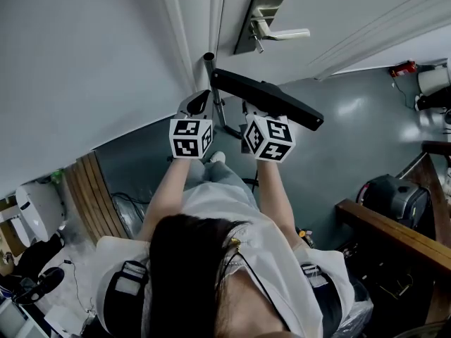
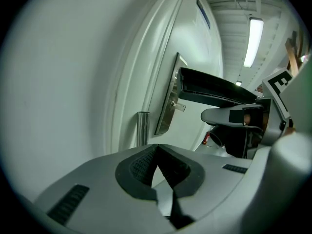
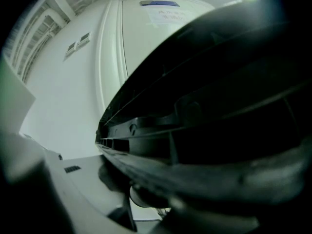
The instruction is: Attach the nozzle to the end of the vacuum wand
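Note:
The vacuum wand (image 1: 209,67) is a bare metal tube standing upright against the door frame, its open end on top; it also shows in the left gripper view (image 2: 143,128). The black floor nozzle (image 1: 268,96) is a long flat head held level just right of the wand's top. My right gripper (image 1: 255,113) is shut on it from below, and the nozzle (image 3: 204,106) fills the right gripper view. My left gripper (image 1: 199,101) is shut and holds nothing, its tips (image 2: 157,152) a little short of the wand. The nozzle (image 2: 214,89) hangs apart from the tube.
A white door with a metal lever handle (image 1: 271,27) stands right behind the wand. Wooden slats (image 1: 88,196) lean at the left. A dark bag (image 1: 394,196) and a wooden rail (image 1: 394,234) are at the right, a red extinguisher (image 1: 403,67) farther back.

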{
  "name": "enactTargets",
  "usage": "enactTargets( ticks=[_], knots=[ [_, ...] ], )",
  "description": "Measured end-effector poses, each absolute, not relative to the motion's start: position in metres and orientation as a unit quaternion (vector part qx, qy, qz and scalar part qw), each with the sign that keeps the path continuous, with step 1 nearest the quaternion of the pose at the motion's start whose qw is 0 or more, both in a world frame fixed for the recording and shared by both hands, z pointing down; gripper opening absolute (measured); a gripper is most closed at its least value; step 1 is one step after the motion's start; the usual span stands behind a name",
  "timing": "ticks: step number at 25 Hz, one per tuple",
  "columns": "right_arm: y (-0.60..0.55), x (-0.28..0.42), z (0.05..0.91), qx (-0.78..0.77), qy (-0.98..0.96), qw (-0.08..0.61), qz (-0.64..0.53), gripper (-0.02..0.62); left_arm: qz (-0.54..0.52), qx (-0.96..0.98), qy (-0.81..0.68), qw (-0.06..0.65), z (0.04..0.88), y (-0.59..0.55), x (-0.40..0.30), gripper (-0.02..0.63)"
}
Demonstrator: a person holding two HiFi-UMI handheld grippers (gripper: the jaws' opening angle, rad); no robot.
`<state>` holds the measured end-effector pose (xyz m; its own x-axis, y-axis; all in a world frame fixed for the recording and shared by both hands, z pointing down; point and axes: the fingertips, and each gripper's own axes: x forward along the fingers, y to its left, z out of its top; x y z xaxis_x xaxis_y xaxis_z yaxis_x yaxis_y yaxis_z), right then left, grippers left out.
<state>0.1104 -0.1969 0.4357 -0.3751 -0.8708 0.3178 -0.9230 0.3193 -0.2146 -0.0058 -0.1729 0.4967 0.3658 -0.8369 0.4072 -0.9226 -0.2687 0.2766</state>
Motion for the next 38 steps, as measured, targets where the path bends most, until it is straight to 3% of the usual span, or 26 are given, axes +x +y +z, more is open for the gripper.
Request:
enactTargets(
  ticks=[12,13,16,22,32,38],
  knots=[
    [-0.208,0.106,0.448,0.527,-0.822,0.087,0.197,0.189,0.099,0.786,-0.552,0.259,0.509,-0.187,0.002,-0.005],
    [-0.21,0.107,0.448,0.527,-0.822,0.085,0.198,0.189,0.099,0.785,-0.552,0.261,0.511,-0.189,0.002,0.008],
    [-0.217,0.111,0.445,0.531,-0.82,0.079,0.198,0.189,0.103,0.785,-0.548,0.27,0.518,-0.194,0.003,0.127],
    [-0.239,0.118,0.436,0.539,-0.818,0.071,0.188,0.189,0.112,0.777,-0.553,0.277,0.537,-0.213,0.0,0.247],
    [-0.264,0.11,0.432,0.534,-0.823,0.073,0.182,0.189,0.129,0.781,-0.54,0.287,0.552,-0.236,0.007,0.311],
    [-0.271,0.109,0.43,0.537,-0.822,0.075,0.176,0.189,0.146,0.774,-0.553,0.271,0.559,-0.251,0.004,0.311]
  ],
)
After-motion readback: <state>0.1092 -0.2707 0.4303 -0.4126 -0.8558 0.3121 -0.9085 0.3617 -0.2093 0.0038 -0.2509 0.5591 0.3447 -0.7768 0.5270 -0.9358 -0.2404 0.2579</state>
